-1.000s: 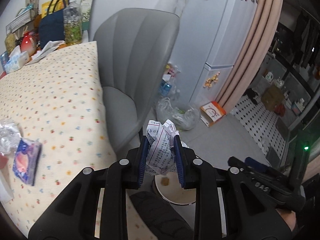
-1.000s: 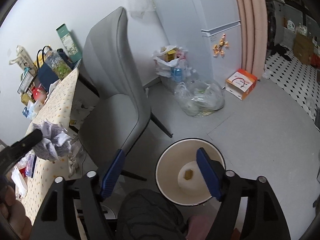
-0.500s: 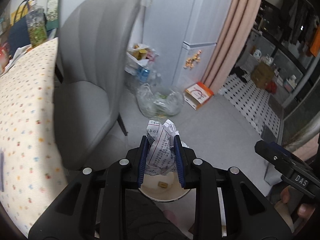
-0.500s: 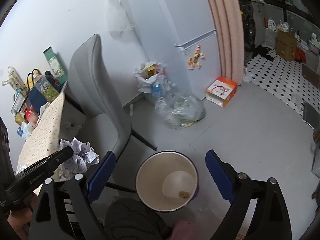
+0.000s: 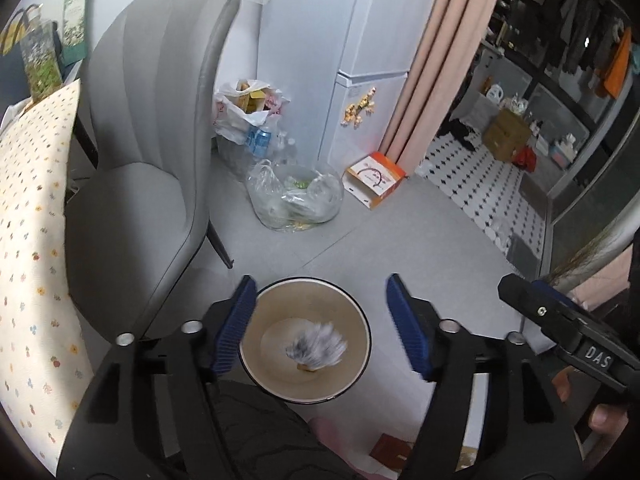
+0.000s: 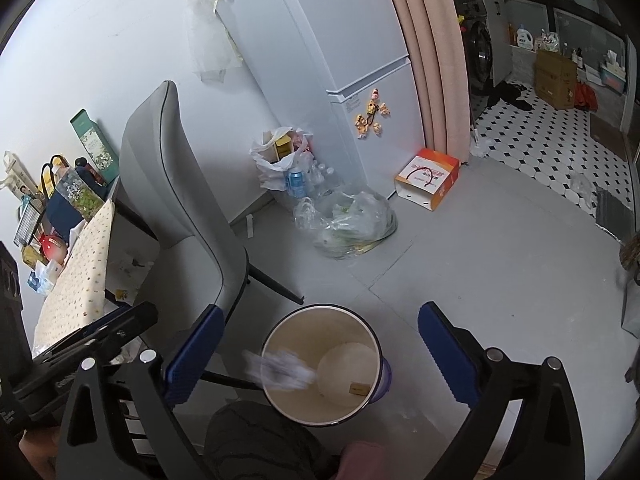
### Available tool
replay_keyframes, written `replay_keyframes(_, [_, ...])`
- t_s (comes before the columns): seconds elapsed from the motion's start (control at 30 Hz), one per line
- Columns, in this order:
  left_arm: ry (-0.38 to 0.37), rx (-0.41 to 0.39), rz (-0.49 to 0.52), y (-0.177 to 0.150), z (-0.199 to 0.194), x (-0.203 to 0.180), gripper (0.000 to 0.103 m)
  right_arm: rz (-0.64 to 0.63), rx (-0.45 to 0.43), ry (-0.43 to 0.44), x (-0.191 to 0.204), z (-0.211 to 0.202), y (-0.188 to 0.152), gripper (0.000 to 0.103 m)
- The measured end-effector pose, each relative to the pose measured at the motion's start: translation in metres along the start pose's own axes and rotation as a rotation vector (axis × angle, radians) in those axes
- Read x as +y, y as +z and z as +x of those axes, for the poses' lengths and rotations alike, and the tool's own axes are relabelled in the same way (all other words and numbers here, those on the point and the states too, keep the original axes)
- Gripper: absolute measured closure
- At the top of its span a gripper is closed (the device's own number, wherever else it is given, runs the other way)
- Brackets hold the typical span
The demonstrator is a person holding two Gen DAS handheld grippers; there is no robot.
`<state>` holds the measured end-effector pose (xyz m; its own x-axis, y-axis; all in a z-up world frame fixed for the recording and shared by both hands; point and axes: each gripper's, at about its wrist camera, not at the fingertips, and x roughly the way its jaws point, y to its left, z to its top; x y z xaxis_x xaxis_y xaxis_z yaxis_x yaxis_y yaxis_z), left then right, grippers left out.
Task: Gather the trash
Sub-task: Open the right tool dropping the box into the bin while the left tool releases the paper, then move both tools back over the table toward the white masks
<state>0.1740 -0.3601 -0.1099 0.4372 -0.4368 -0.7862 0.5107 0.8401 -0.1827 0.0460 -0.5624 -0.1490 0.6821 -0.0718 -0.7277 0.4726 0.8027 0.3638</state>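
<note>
Above the cream bin point(image 5: 308, 390), the left tool point(image 5: 320, 326) gapes wide and empty; crumpled paper point(image 5: 316, 346), blurred, is inside the bin's mouth, near its left wall. Right of it, the right tool point(image 6: 320, 346) is also wide open, holding nothing. Paper could catch the rim and tumble onto the floor point(image 5: 360, 248).

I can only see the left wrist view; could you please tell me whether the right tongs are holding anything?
Observer: No, the right tongs are open and empty, above the bin.
Operator: Is the paper clear of the rim?
Observer: From here the blurred crumpled paper overlaps the bin's left rim; I cannot tell.
Operator: Anything at the table's far end?
Observer: A small blue-and-white packet lies on the table.
</note>
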Motion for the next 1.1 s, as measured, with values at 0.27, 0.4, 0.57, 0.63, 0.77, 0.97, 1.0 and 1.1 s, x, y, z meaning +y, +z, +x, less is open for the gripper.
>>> replay_keyframes(0.27, [0.039, -0.066, -0.067, -0.004, -0.039, 0.033, 0.014, -0.036, 0.01, 0.042, 0.027, -0.001, -0.005, 0.008])
replay_keyframes(0.4, [0.07, -0.106, -0.108, -0.009, -0.06, 0.053, 0.009, -0.052, 0.008, 0.072, 0.045, -0.003, -0.008, 0.008])
replay_keyframes(0.57, [0.113, -0.16, -0.156, -0.018, -0.089, 0.078, 0.006, -0.136, -0.013, 0.12, 0.083, -0.014, -0.016, 0.008])
replay_keyframes(0.63, [0.159, -0.192, -0.175, -0.021, -0.104, 0.088, 0.006, -0.168, -0.024, 0.133, 0.099, -0.019, -0.021, 0.008])
replay_keyframes(0.77, [0.201, -0.236, -0.217, -0.028, -0.128, 0.109, 0.006, -0.218, -0.034, 0.149, 0.127, -0.03, -0.028, 0.008])
replay_keyframes(0.97, [0.261, -0.301, -0.284, -0.046, -0.167, 0.141, 0.006, -0.302, -0.036, 0.156, 0.168, -0.045, -0.041, 0.008])
replay_keyframes(1.0, [0.273, -0.311, -0.296, -0.049, -0.173, 0.146, 0.006, -0.311, -0.033, 0.157, 0.174, -0.047, -0.043, 0.008])
replay_keyframes(1.1, [0.341, -0.344, -0.343, -0.062, -0.19, 0.16, 0.006, -0.355, -0.022, 0.154, 0.195, -0.051, -0.051, 0.008])
